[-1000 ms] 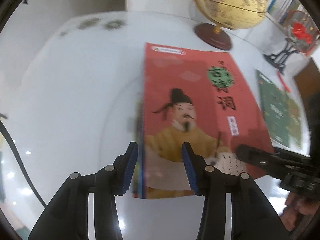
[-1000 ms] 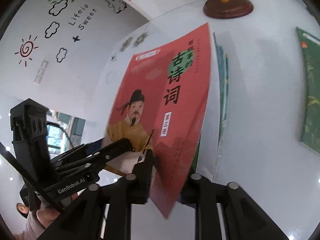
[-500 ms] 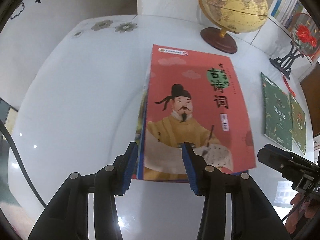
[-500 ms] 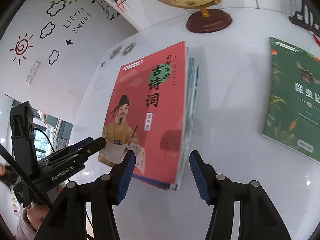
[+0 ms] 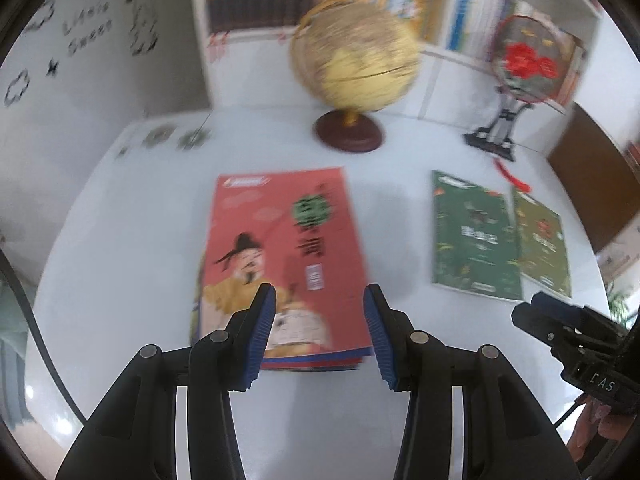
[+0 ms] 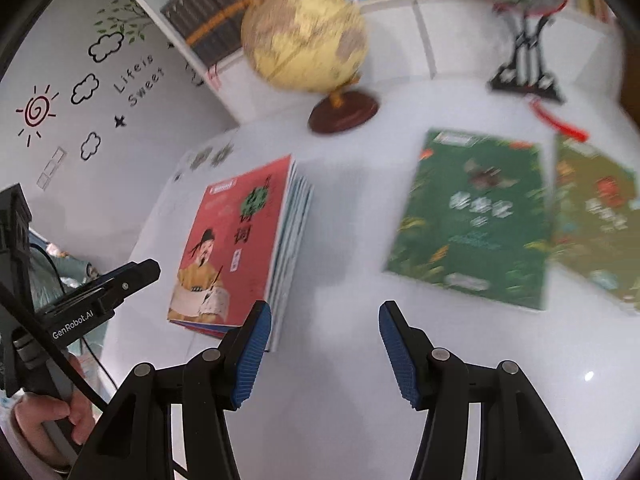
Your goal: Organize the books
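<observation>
Stacking looks finished for the first pile: the red book (image 5: 280,256) lies flat on top of a small stack of thin books (image 6: 292,236) on the white table (image 5: 120,280), its edges roughly squared with those beneath, and neither tool touches it. The left gripper (image 5: 318,328) hangs above the near edge of that stack with its blue pads apart and nothing between them; the right gripper (image 6: 324,350) is likewise released, its pads spread over bare tabletop just right of the stack. Two books are still loose to the right: a dark green book (image 6: 472,220) and, overlapping its far side slightly, an olive green book (image 6: 596,216). My guess is that the next step is to fetch these, and the right gripper sits nearer them. Both lie flat on a smooth, glossy top, so a jaw would need to slip under an edge or slide the book toward the table rim before pinching; the overlap means the olive one probably comes first if it lies on top, which the blur keeps me from confirming. Behind the books stand a yellow globe (image 5: 356,68) on a dark round base and a round red ornament (image 5: 528,64) on a black stand, with filled shelves and a wall decorated with cloud and sun drawings beyond.
</observation>
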